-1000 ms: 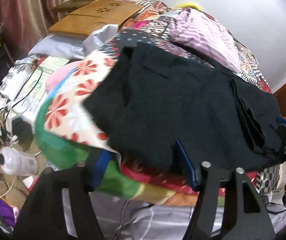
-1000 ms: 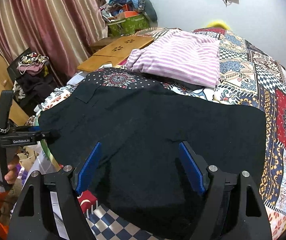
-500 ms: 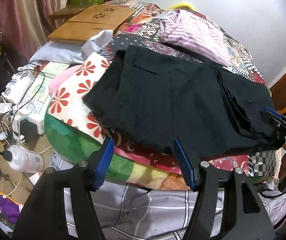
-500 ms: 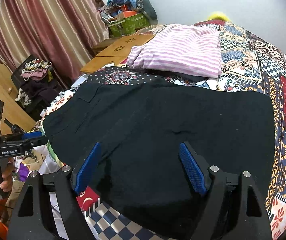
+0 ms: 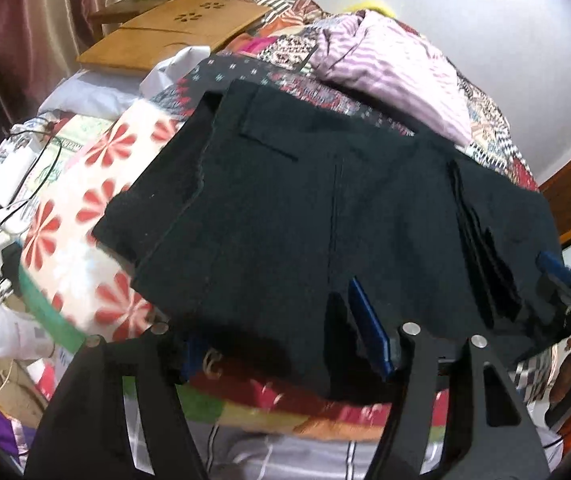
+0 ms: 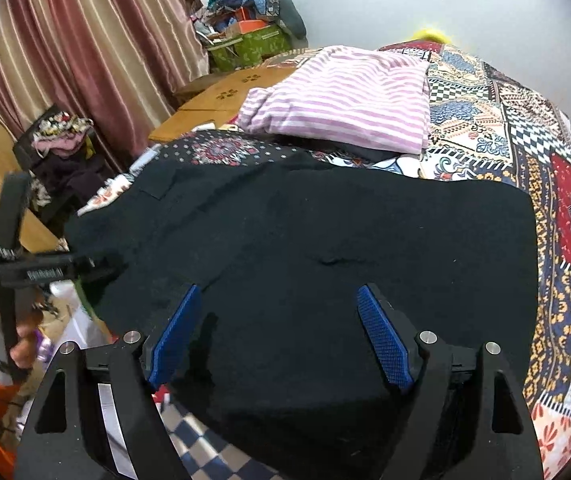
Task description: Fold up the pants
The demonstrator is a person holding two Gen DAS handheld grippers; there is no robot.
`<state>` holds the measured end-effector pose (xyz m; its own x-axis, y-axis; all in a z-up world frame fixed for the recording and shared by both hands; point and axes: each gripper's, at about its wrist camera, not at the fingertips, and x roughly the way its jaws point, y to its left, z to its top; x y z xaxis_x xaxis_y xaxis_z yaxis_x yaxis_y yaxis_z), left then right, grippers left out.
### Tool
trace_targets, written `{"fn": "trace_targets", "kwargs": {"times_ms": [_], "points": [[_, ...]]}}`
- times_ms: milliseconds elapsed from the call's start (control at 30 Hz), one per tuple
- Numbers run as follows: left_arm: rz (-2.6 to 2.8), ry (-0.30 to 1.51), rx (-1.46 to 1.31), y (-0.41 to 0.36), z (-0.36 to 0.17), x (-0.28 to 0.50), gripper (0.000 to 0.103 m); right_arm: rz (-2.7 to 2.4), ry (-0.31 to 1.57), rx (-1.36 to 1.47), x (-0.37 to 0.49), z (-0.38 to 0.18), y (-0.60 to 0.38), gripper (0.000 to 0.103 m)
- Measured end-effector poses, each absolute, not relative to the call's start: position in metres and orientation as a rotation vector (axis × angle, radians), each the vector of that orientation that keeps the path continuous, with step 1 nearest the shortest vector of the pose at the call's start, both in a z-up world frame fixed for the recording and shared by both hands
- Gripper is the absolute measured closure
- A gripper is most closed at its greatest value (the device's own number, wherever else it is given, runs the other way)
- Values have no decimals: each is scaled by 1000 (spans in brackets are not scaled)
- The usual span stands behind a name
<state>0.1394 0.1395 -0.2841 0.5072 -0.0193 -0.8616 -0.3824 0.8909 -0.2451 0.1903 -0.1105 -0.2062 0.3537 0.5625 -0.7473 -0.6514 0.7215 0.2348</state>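
Observation:
Black pants point(image 5: 325, 208) lie flat on the bed, folded, with layered edges on the right side. My left gripper point(image 5: 277, 332) is at their near edge, jaws apart. Its right blue pad point(image 5: 365, 332) shows over the cloth, while the left pad point(image 5: 193, 356) is half hidden under the hanging edge. Neither pad is pressing the cloth. In the right wrist view the pants point(image 6: 325, 248) fill the middle. My right gripper point(image 6: 279, 332) hovers over their near part, wide open with nothing pinched. At the pants' left corner, a hand point(image 6: 21, 344) holds the left gripper point(image 6: 45, 270).
A folded pink striped cloth point(image 6: 345, 100) lies beyond the pants on the patchwork bedspread point(image 6: 565, 200). A wooden lap table point(image 5: 173, 32) sits at the bed's far left. Cables and a white bottle point(image 5: 9, 332) are on the floor. Curtains point(image 6: 65, 40) and a chair with clothes point(image 6: 61, 148) stand left.
The left gripper, drawn back from the bed half a second ago, has come forward again to the pants' near edge. The right gripper has hardly moved.

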Motion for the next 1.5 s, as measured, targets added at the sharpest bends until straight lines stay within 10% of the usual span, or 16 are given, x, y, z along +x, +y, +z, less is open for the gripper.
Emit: {"fn": "trace_targets", "kwargs": {"times_ms": [133, 400, 1500], "points": [[239, 1019, -516, 158, -304, 152, 40, 782, 903, -180, 186, -209, -105, 25], [256, 930, -463, 161, -287, 150, 85, 791, 916, -238, 188, -221, -98, 22], [-122, 716, 198, -61, -129, 213, 92, 758, 834, -190, 170, -193, -147, 22]]}}
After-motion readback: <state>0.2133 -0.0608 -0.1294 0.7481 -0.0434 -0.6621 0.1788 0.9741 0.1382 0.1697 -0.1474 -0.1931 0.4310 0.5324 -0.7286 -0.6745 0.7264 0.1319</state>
